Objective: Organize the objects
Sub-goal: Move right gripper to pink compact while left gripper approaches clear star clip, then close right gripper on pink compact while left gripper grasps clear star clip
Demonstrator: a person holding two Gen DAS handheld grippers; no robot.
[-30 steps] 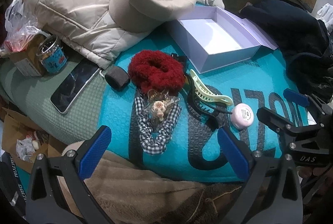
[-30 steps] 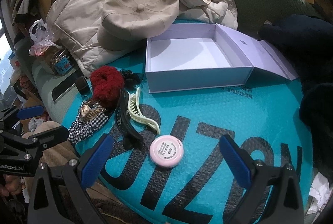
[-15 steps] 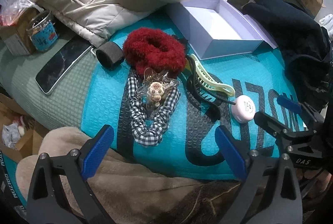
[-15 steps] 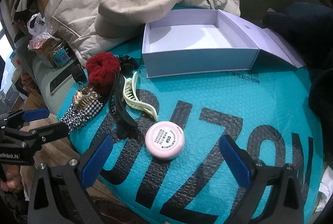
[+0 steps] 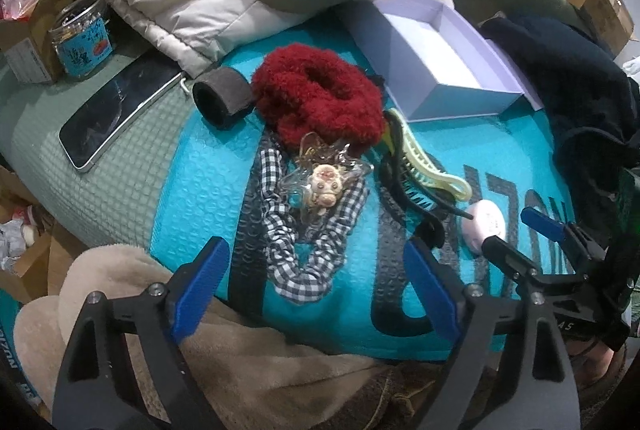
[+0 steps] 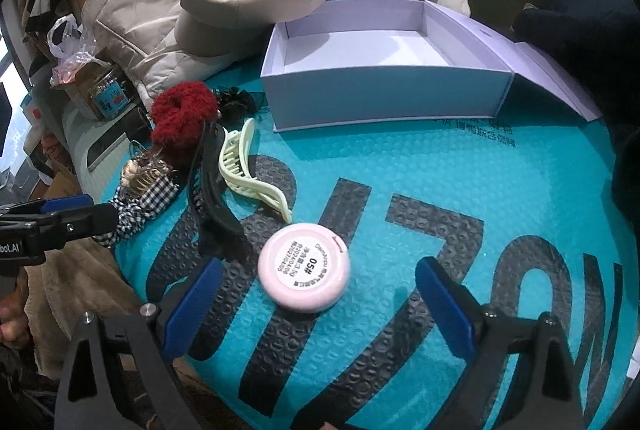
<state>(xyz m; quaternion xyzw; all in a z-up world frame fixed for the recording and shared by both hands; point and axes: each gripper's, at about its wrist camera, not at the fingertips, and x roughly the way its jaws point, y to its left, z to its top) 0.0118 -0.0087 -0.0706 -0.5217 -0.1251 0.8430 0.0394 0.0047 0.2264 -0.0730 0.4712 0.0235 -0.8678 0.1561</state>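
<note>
A: The box (image 6: 384, 70) sits open and empty at the far end of the teal mailer (image 6: 460, 190). What's nearest?

B: The checked scrunchie (image 5: 308, 230) lies lengthwise between the left gripper (image 5: 316, 286) fingers, just ahead. Jaws wide, closing, nothing gripped.

A: And the right gripper (image 6: 320, 314)?

B: The pink compact (image 6: 304, 272) sits just ahead, centred. Also wide, closing, not touching.

Open lavender box (image 6: 384, 94) upper centre, empty, flap folded out right, pink round compact (image 6: 304, 278) lying flat at lower centre, pale green claw clip (image 6: 248, 170) touching black claw clip (image 6: 212, 186) centre left, fuzzy red scrunchie (image 5: 320, 102) mid frame, checked scrunchie (image 5: 308, 230) below it, bear charm (image 5: 324, 186) on top.
</note>
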